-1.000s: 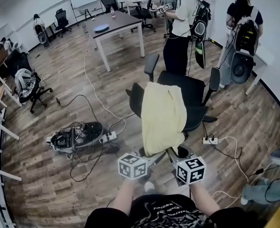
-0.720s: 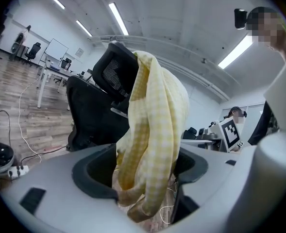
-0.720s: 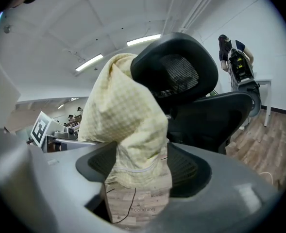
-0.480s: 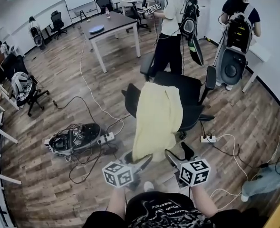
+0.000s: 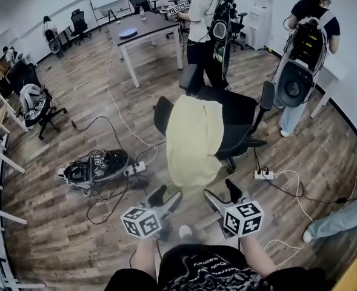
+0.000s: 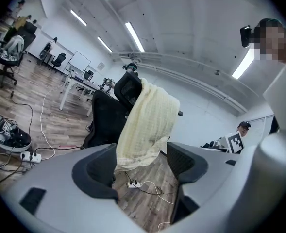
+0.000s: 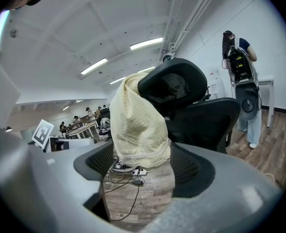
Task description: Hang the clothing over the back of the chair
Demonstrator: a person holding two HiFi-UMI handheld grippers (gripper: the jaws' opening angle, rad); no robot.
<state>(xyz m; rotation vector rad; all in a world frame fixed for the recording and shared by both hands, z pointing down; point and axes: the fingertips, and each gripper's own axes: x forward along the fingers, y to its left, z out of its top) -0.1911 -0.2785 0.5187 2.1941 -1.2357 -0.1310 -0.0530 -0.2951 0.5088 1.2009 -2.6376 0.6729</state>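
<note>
The brown wood-plank floor (image 5: 45, 223) carries all items in the scene. The black mesh-backed office chair (image 5: 239, 117) stands ahead of the person with its backrest facing them. The pale yellow waffle-textured garment (image 5: 193, 141) is draped over the top of that backrest. Most of its length hangs down the rear face, and the lower hem hangs free above the floor.

The left gripper (image 5: 168, 194) and the right gripper (image 5: 219, 190) are held side by side, near the hem but clear of it. Both point at the chair. The jaws of each have just been opening and now stand wide apart. Neither pair holds anything; the garment shows beyond the gap, not in it.

A white power strip (image 5: 263, 175) lies on the floor beside the chair base.
</note>
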